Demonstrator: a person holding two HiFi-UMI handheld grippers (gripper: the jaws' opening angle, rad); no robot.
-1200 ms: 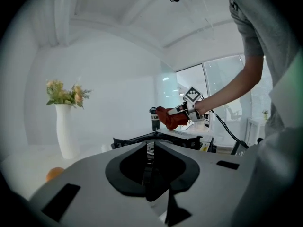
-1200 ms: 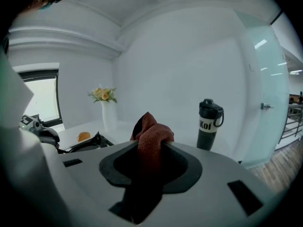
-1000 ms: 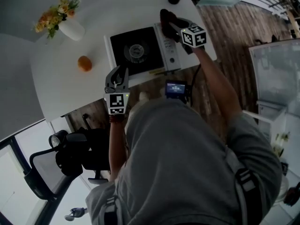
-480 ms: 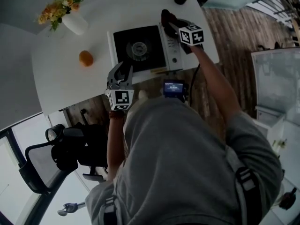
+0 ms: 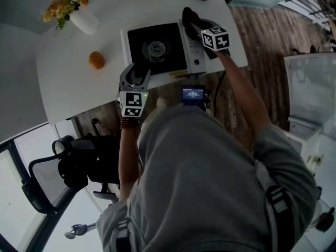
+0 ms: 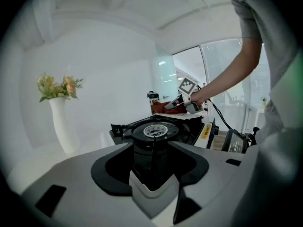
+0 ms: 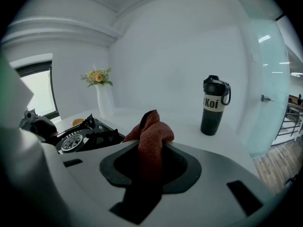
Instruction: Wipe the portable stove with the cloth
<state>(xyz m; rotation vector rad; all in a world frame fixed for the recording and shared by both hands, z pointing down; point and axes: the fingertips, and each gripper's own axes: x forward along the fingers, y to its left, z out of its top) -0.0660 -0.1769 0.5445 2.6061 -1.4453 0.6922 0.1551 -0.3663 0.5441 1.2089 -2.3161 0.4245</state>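
My right gripper (image 5: pixel 197 29) is clamped on the rust-red woven cloth (image 7: pixel 152 129), over the right end of the black-topped white portable stove (image 5: pixel 157 49). My left gripper (image 5: pixel 135 73), jaws just spread and empty, hovers at the stove's near-left corner by the white table (image 5: pixel 79 91) edge; bare tabletop lies leftward.

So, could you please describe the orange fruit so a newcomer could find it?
On the white table, seen from the head view, look left of the black portable stove. The fruit lies alone there, nearer the person than the flower vase: small, round, orange.
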